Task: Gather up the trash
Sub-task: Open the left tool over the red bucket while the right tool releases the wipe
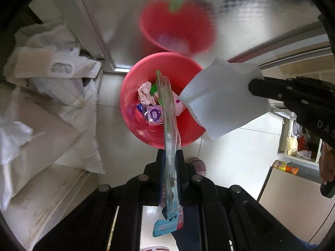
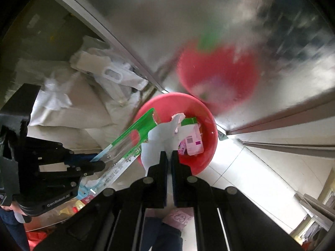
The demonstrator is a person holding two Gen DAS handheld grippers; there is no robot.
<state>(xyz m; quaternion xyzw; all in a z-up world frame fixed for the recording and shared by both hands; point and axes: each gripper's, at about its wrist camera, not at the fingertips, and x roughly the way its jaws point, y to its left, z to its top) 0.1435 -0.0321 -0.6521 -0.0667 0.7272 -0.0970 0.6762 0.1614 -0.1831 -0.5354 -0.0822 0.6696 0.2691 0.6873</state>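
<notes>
A red bin [image 1: 134, 123] [image 2: 207, 113] stands on the floor below both grippers, holding a pink cloth scrap [image 1: 145, 94], a purple packet [image 1: 155, 115] and a pink-white carton [image 2: 193, 140]. My left gripper [image 1: 170, 153] [image 2: 98, 165] is shut on a clear plastic wrapper [image 1: 170, 121] [image 2: 134, 133] with green and blue ends, which hangs over the bin. My right gripper [image 2: 169, 153] [image 1: 254, 87] is shut on a white paper tissue [image 1: 222, 96] [image 2: 161, 138], held over the bin's right rim.
A shiny steel cabinet front [image 1: 230, 21] [image 2: 146, 21] behind the bin mirrors it as a red blur. White sacks and plastic bags [image 1: 62, 87] [image 2: 69, 108] pile at the left. Pale floor tiles [image 1: 240, 146] spread to the right, with shelves [image 1: 299, 146] at the far right. A hand [image 1: 326, 163] grips the right tool.
</notes>
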